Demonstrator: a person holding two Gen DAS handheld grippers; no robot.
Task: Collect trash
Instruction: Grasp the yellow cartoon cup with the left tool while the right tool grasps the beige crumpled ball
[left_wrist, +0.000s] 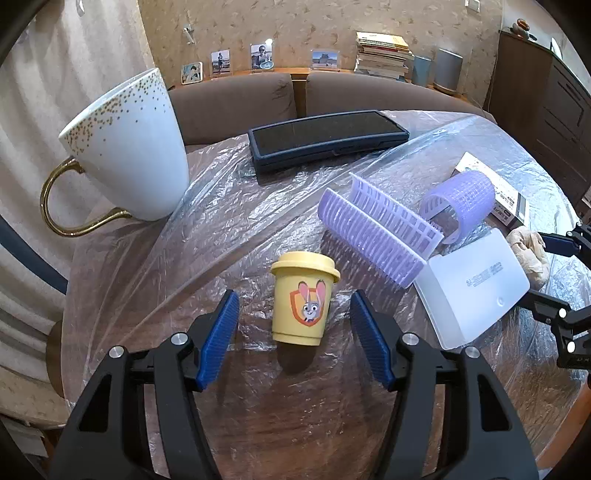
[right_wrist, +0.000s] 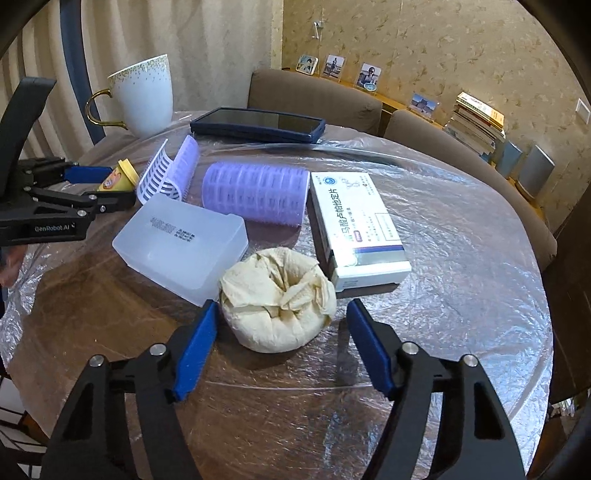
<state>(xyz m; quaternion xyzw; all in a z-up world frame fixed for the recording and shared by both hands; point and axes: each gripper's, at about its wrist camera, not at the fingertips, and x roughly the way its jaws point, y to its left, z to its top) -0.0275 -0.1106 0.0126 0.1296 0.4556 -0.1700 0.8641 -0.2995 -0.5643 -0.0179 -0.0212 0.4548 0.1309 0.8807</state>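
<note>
My left gripper (left_wrist: 293, 314) is open, its blue pads on either side of a small yellow lidded cup with a rabbit picture (left_wrist: 303, 299) that stands on the plastic-covered round table (left_wrist: 295, 406). My right gripper (right_wrist: 280, 325) is open, its pads flanking a crumpled beige tissue wad (right_wrist: 279, 297) without visibly squeezing it. The tissue also shows at the right edge of the left wrist view (left_wrist: 528, 254), next to the right gripper (left_wrist: 554, 273). The left gripper (right_wrist: 96, 182) and the cup (right_wrist: 122, 177) show at the left of the right wrist view.
On the table lie a translucent white plastic box (right_wrist: 181, 243), purple hair rollers (right_wrist: 255, 195), a white medicine box (right_wrist: 354, 229), a dark blue phone (right_wrist: 258, 125) and a white mug with a gold handle (right_wrist: 144, 96). Brown chairs (left_wrist: 236, 103) stand behind.
</note>
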